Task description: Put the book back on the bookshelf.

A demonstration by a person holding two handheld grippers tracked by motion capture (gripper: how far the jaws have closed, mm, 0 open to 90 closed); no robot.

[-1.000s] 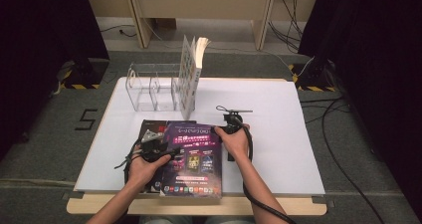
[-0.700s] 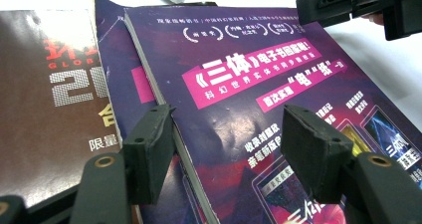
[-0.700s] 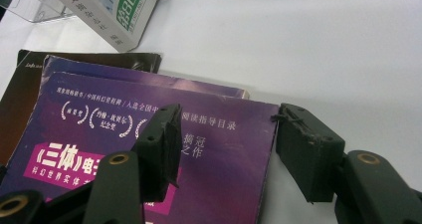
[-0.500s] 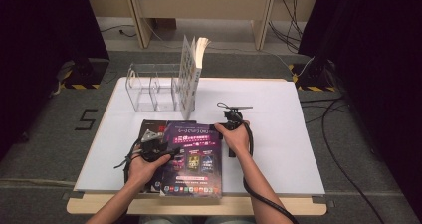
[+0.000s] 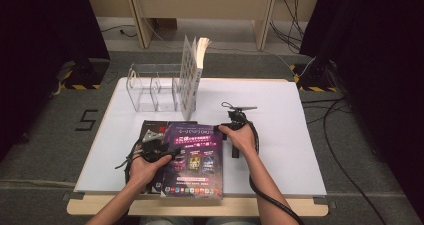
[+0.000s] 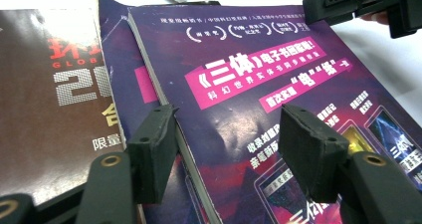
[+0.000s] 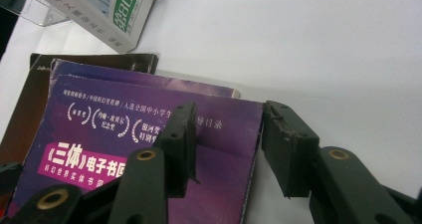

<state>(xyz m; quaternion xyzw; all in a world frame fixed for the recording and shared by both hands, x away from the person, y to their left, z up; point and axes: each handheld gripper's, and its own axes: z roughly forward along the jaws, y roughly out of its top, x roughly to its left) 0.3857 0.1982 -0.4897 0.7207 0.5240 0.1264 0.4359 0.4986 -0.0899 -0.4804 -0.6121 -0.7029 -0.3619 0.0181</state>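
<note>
The purple magazine [image 5: 192, 157] lies flat on the white counter [image 5: 280, 115], on top of a dark magazine [image 5: 150, 130]. The left gripper [image 6: 226, 149] has spread jaws over its left edge. The right gripper [image 7: 226, 144] has spread jaws astride its far right corner

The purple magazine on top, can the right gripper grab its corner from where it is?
Probably yes. The right gripper is open, its jaws straddling the far right corner of the purple magazine, with bare table beside it. Nothing blocks that edge.

Your right gripper [image 5: 223, 130] has shifted slightly; the magazine's [image 5: 194, 157] corner now sits between its open fingers [image 7: 181, 134].
</note>
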